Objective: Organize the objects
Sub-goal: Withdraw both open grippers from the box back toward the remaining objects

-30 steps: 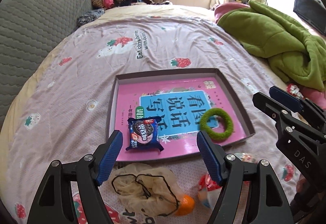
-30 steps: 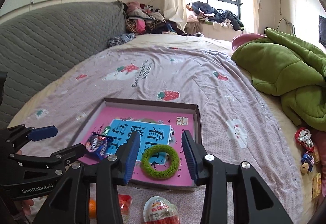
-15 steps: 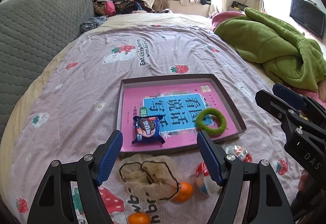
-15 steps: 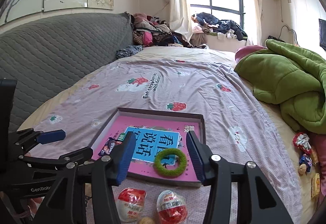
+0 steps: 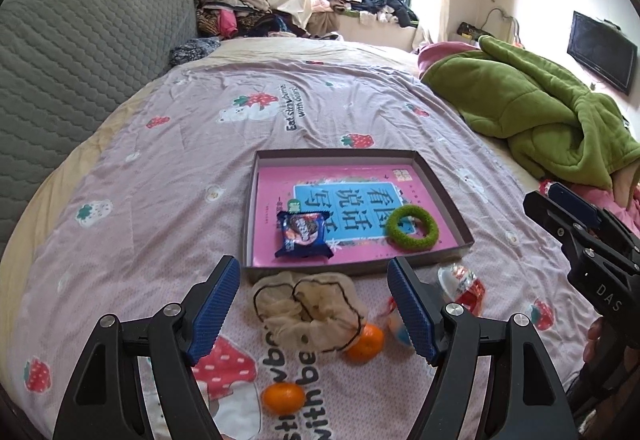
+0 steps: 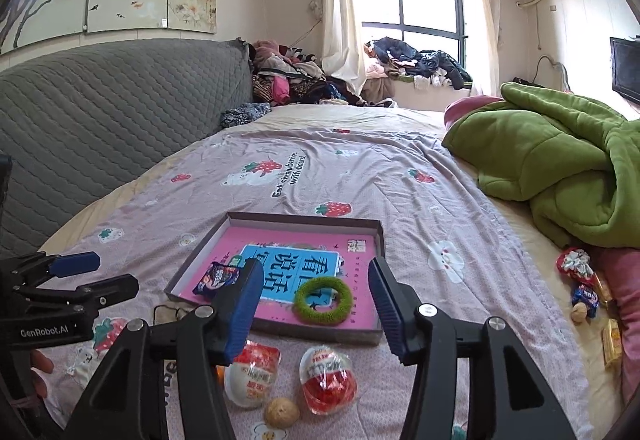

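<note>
A shallow grey tray [image 5: 360,153] lies on the bed with a pink book [image 5: 280,180], a blue cookie packet [image 5: 304,234] and a green fuzzy ring [image 5: 412,228] in it. My left gripper [image 5: 312,266] hangs open in front of the tray, above a mesh bag [image 5: 312,308] and two oranges [image 5: 364,338]. My right gripper [image 6: 315,266] is also short of the tray [image 6: 304,219]. Its jaws are opening with nothing between them. The ring [image 6: 323,300] lies in the tray beyond them. Two egg toys [image 6: 328,374] and a walnut [image 6: 282,412] sit below.
A green blanket [image 6: 560,168] is heaped on the right of the bed, with loose snacks [image 6: 576,264] beside it. A grey padded headboard [image 5: 80,60] runs along the left. Clothes are piled by the window at the far end.
Both grippers have drawn back and up from the tray, so the oranges, egg toys and walnut come into view. The right jaws have widened. The ring stays in the tray.
</note>
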`<state>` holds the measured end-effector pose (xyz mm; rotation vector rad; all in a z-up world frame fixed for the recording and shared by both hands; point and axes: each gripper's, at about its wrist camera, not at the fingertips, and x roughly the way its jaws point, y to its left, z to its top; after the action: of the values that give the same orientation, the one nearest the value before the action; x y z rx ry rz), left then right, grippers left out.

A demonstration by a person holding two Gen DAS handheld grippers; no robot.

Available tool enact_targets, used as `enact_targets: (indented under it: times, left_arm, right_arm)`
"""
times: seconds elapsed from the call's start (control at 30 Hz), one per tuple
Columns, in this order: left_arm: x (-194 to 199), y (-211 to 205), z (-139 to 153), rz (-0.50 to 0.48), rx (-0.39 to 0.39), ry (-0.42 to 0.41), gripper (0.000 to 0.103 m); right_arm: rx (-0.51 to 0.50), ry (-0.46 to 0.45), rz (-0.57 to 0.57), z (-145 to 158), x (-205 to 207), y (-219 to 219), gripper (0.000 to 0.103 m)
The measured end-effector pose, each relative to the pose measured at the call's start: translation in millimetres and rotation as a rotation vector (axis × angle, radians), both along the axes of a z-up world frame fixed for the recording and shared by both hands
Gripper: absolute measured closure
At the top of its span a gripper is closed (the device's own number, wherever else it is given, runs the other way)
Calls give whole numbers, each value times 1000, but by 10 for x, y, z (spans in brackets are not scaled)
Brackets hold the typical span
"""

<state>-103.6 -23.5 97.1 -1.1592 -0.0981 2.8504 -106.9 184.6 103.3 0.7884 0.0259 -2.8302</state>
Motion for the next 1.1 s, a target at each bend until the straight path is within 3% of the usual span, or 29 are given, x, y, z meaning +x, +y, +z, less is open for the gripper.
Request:
enact_targets:
  times: [0.23, 0.5, 1.1]
  left_arm:
    - [183, -44, -157, 13, -30, -12, 26]
    - [304, -81, -377, 23, -39, -43, 26]
    - [417, -5, -416, -3, -50, -42, 26]
  right_arm:
    - [-5, 5, 22, -87, 199, -22, 42]
    - [9, -10, 41, -207, 329, -102, 41]
    - [5, -60, 27, -381, 450, -81, 38]
